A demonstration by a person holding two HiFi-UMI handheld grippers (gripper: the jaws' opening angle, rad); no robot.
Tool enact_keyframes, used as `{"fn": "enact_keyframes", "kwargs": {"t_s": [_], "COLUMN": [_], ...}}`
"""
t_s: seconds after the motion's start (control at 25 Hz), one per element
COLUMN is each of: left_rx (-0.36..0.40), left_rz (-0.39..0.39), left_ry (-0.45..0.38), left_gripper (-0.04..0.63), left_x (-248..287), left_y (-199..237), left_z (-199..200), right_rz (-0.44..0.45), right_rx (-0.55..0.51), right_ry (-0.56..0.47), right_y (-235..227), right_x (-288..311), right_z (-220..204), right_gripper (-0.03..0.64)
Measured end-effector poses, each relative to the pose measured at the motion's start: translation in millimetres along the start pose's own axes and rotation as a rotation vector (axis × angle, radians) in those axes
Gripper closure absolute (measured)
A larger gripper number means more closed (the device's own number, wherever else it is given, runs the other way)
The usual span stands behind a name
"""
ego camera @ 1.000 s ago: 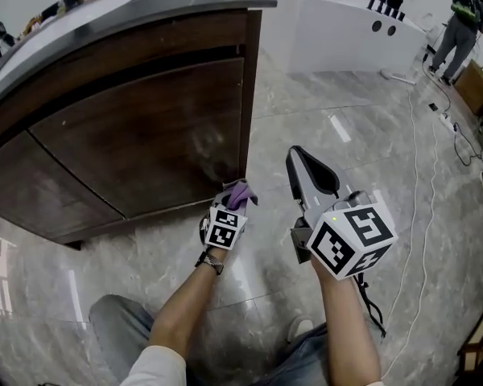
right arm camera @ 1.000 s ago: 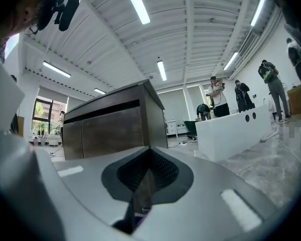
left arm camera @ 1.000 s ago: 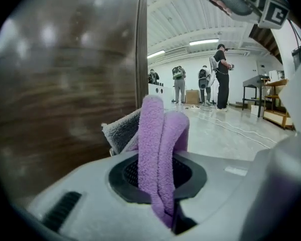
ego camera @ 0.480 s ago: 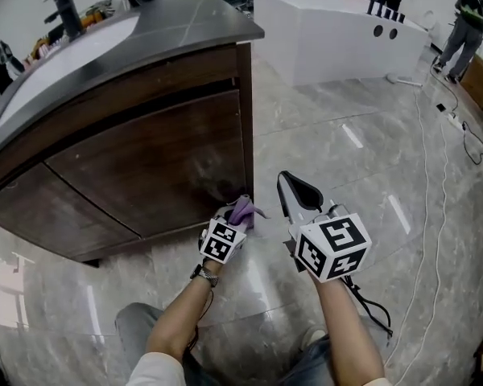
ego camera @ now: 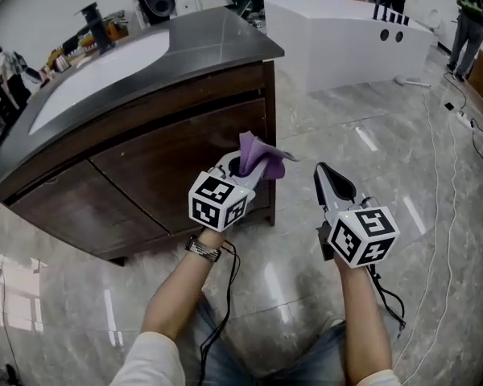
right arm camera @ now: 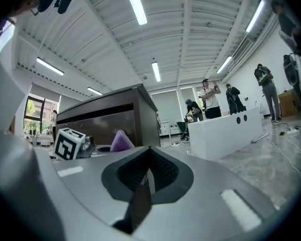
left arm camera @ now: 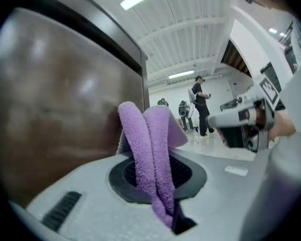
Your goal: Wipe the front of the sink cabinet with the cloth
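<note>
A polished grey marble floor (ego camera: 322,296) spreads through a bright workshop hall. The purple terry cloth (ego camera: 258,155) stands bunched and upright in front of the dark brown wooden sink cabinet (ego camera: 161,159), by its right front corner; whether it touches the door cannot be told. The left gripper (ego camera: 240,167) has its jaws clamped on the cloth's lower folds. The right gripper (ego camera: 332,185) hangs to the right of the cabinet, jaws pressed together with nothing between. Beyond the cabinet stands a long white counter (ego camera: 346,30).
</note>
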State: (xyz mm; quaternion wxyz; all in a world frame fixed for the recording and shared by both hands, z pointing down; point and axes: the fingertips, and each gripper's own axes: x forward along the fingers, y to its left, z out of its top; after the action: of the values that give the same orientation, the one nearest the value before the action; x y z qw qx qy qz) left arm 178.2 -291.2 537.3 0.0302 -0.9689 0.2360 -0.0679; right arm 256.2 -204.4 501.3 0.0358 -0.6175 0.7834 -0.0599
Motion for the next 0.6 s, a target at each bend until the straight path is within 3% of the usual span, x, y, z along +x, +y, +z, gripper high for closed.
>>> {"fn": "enact_keyframes", "kwargs": {"t_s": [0.12, 0.24, 0.32, 0.48, 0.6], "left_rx": [-0.01, 0.016, 0.072, 0.134, 0.124], "left_rz": [0.038, 0.074, 0.122, 0.247, 0.309], "left_ry": [-0.091, -0.125, -0.122, -0.091, -0.008], "left_gripper": [0.545, 0.545, 0.545, 0.543, 0.543], "left_x": [-31, -75, -114, -188, -225], "left_y": [16, 40, 58, 95, 116], "left_z": [41, 60, 67, 61, 26], "right_rz": [0.003, -0.005, 0.012, 0.126, 0.178], "right_rx": [-0.024, 0.019, -0.005, -0.204, -0.198], "right_ry": [0.012, 0.011, 0.017, 0.053, 0.086], "right_y": [5, 5, 13, 52, 70], "right_x": [-4, -8, -5, 10, 24], "right_z": [-2, -6, -6, -6, -20], "right_gripper": [0.611, 0.611, 0.611, 0.611, 0.611]}}
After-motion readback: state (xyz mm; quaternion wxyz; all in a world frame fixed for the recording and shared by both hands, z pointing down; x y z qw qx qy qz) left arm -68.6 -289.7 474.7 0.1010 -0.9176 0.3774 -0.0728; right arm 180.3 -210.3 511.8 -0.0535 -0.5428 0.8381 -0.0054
